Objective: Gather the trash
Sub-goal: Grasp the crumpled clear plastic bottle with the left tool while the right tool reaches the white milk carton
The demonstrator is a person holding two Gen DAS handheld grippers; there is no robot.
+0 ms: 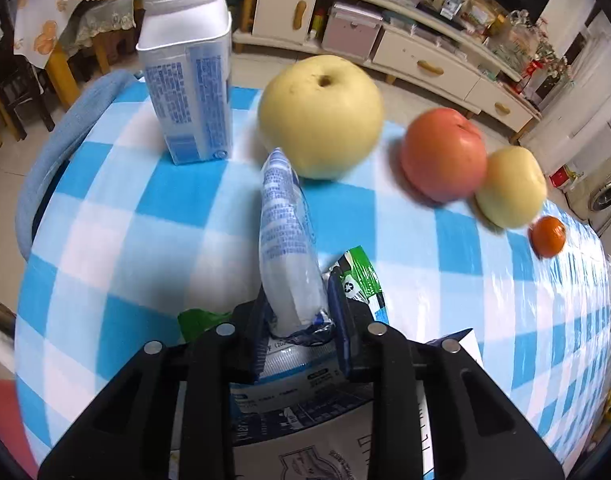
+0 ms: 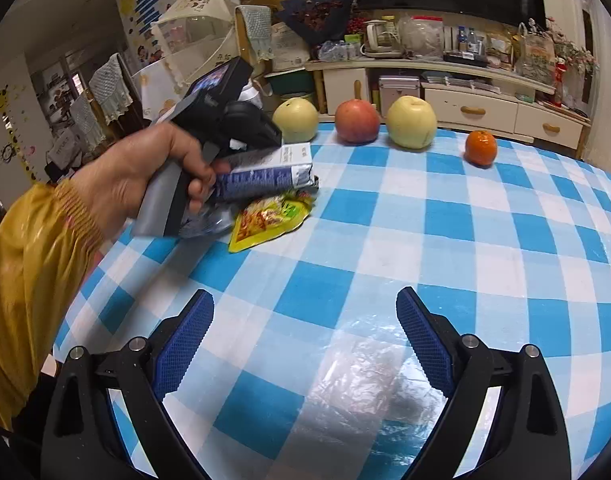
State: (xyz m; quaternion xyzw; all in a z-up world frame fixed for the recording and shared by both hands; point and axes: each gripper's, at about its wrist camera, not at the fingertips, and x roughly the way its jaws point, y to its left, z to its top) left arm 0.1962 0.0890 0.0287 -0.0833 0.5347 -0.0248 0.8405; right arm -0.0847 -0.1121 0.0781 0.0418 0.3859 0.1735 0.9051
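My left gripper (image 1: 297, 300) is shut on a crushed white-and-blue plastic pack (image 1: 285, 232) that sticks up between its blue pads. Under it lie a flattened blue-and-white carton (image 1: 297, 404) and a green wrapper (image 1: 361, 276). A white capped bottle (image 1: 189, 80) stands upright at the far left. In the right wrist view a hand in a yellow sleeve (image 2: 145, 172) holds the left gripper over the flattened carton (image 2: 265, 176) and a yellow snack wrapper (image 2: 269, 216). My right gripper (image 2: 305, 296) hangs open above the cloth, well short of that pile, with nothing between its fingers.
A blue-and-white checked cloth (image 2: 445, 220) under clear plastic covers the round table. Along its far edge sit a yellow pear (image 2: 411, 122), a red apple (image 2: 357, 120), another yellow pear (image 2: 295, 120) and an orange (image 2: 480, 148). A cream cabinet (image 2: 485, 110) stands behind.
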